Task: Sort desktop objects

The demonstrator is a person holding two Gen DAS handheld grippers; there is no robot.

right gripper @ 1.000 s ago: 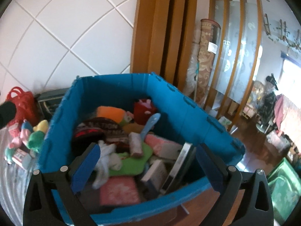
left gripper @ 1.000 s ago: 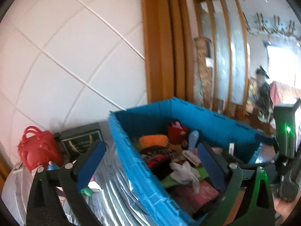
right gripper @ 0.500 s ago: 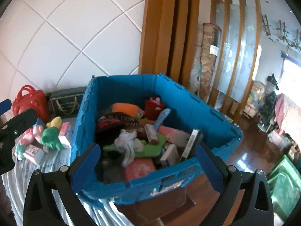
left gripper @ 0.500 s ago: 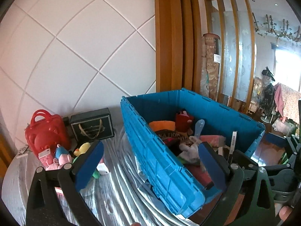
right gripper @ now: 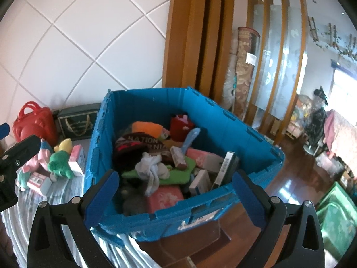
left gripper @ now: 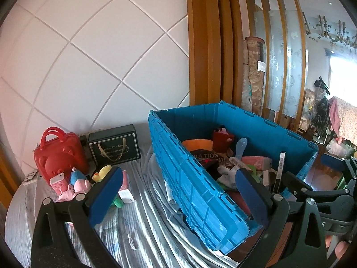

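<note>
A blue plastic crate stands on the silver-covered table, filled with several things: a white sock, a dark cap, an orange cloth, a red plush, a pink box. My left gripper is open and empty, above the crate's left wall. My right gripper is open and empty, above the crate's near end. Small toys lie on the table left of the crate.
A red toy case and a black gift box stand against the tiled wall at the back left. A wooden pillar and slatted screen rise behind the crate. The table edge and wooden floor lie to the right.
Both grippers have pulled back and risen from the crate, so more of the table and toys shows. Both stay open and empty.
</note>
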